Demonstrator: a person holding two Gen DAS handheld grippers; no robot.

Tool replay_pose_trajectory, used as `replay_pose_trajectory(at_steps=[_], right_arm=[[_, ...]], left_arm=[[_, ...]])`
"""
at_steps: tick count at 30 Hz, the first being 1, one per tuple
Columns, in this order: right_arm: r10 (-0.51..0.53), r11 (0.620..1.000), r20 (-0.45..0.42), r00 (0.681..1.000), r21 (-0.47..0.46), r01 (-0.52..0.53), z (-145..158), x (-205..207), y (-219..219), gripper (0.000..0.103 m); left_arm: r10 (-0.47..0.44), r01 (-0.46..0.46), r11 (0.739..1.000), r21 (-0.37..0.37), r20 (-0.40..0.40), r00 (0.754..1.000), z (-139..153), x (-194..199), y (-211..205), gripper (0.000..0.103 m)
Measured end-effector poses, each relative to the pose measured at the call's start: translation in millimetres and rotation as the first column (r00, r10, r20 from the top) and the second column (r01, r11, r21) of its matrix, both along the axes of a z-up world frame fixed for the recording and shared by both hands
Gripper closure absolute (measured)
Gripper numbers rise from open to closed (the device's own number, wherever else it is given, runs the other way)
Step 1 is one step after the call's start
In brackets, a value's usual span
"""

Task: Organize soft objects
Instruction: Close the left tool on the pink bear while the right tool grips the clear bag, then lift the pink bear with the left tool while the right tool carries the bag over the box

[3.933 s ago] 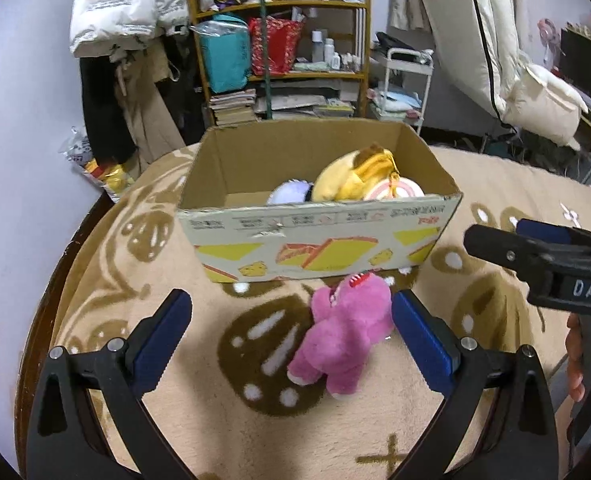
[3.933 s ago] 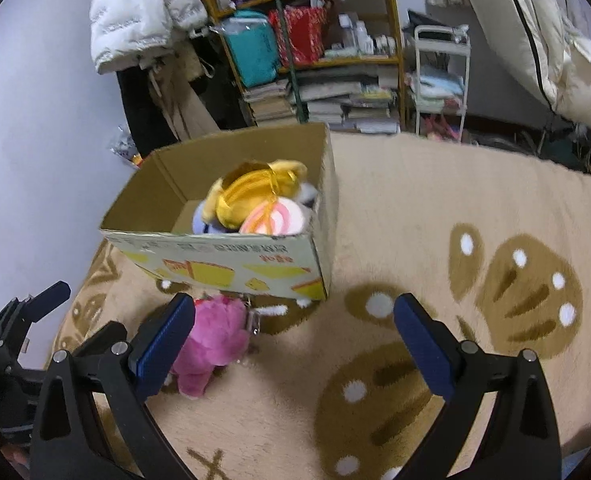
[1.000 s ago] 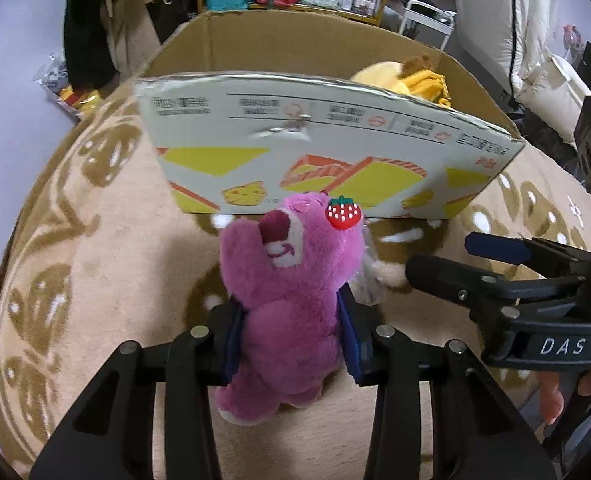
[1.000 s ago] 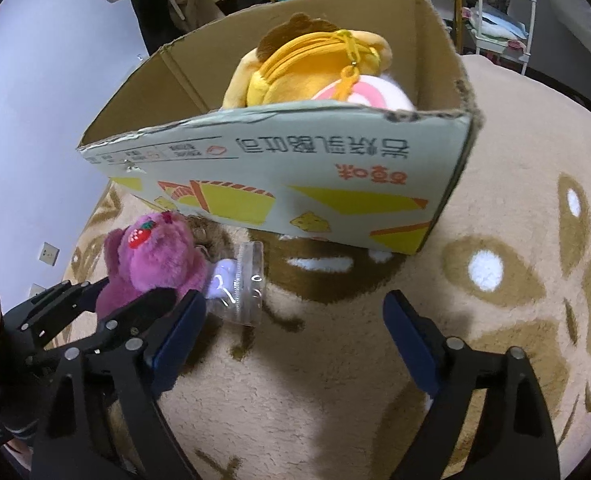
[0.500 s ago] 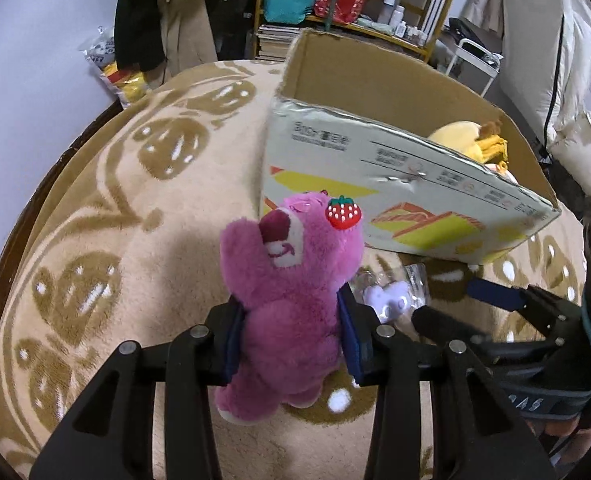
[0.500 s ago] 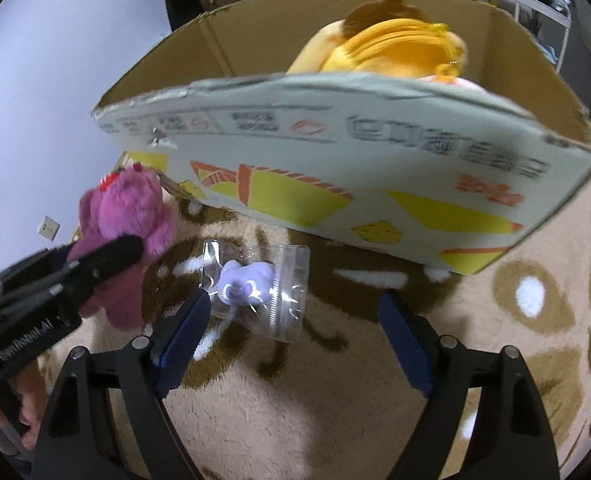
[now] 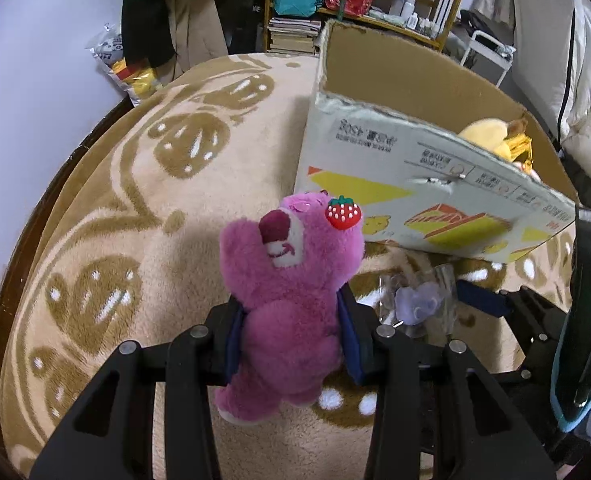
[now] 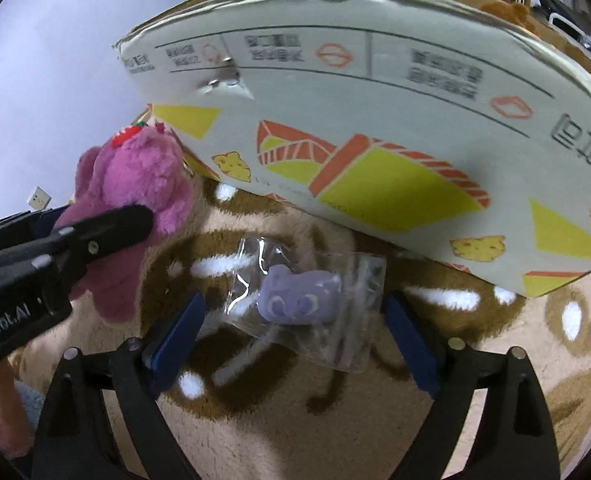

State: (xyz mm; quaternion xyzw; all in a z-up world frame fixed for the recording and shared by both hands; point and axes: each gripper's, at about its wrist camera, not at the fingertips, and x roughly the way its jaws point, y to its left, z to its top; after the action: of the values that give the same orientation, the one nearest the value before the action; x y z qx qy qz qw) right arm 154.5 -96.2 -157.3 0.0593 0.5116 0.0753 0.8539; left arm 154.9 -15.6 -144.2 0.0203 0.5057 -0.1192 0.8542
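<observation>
My left gripper is shut on a pink plush bear with a strawberry on its ear and holds it above the rug, left of the cardboard box. The bear also shows in the right wrist view. My right gripper is open, low over the rug, with its jaws on either side of a clear zip bag holding a small purple plush. The bag also shows in the left wrist view. A yellow plush lies in the box.
A beige rug with brown patterns covers the round table. The box wall stands just beyond the bag. Shelves with books and bags and hanging clothes stand behind.
My left gripper has lifted the pink bear and swung left of the box. My right gripper has moved in low around the bagged purple plush.
</observation>
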Motion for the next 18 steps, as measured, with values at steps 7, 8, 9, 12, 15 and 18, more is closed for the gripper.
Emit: replay_pose_trajectory(at_steps=[7, 8, 9, 12, 15, 18], right_arm=[[-0.021, 0.997, 0.012, 1.0, -0.077, 0.022, -12, 11, 29, 0.008], [-0.015, 0.996, 0.017, 1.0, -0.09, 0.016, -12, 10, 32, 0.009], [-0.006, 0.994, 0.022, 1.0, -0.109, 0.008, -13, 9, 35, 0.012], [-0.001, 0.991, 0.03, 1.0, -0.133, 0.005, -13, 1, 47, 0.018], [0.001, 0.991, 0.032, 0.999, -0.13, 0.003, -15, -1, 49, 0.018], [0.004, 0.992, 0.042, 0.999, -0.125, 0.001, -12, -2, 38, 0.018]], left_arm=[[0.007, -0.007, 1.0, 0.018, -0.005, 1.0, -4, 2, 0, 0.064], [0.013, -0.013, 1.0, 0.017, -0.006, 1.0, -4, 2, 1, 0.064], [0.016, -0.016, 1.0, 0.015, -0.007, 1.0, -4, 3, 2, 0.064], [0.026, -0.025, 1.0, 0.007, -0.009, 1.0, -4, 3, 4, 0.064], [0.022, -0.022, 1.0, 0.008, -0.007, 1.0, -4, 2, 4, 0.064], [0.009, -0.009, 1.0, -0.001, -0.01, 1.0, -5, 0, 4, 0.064]])
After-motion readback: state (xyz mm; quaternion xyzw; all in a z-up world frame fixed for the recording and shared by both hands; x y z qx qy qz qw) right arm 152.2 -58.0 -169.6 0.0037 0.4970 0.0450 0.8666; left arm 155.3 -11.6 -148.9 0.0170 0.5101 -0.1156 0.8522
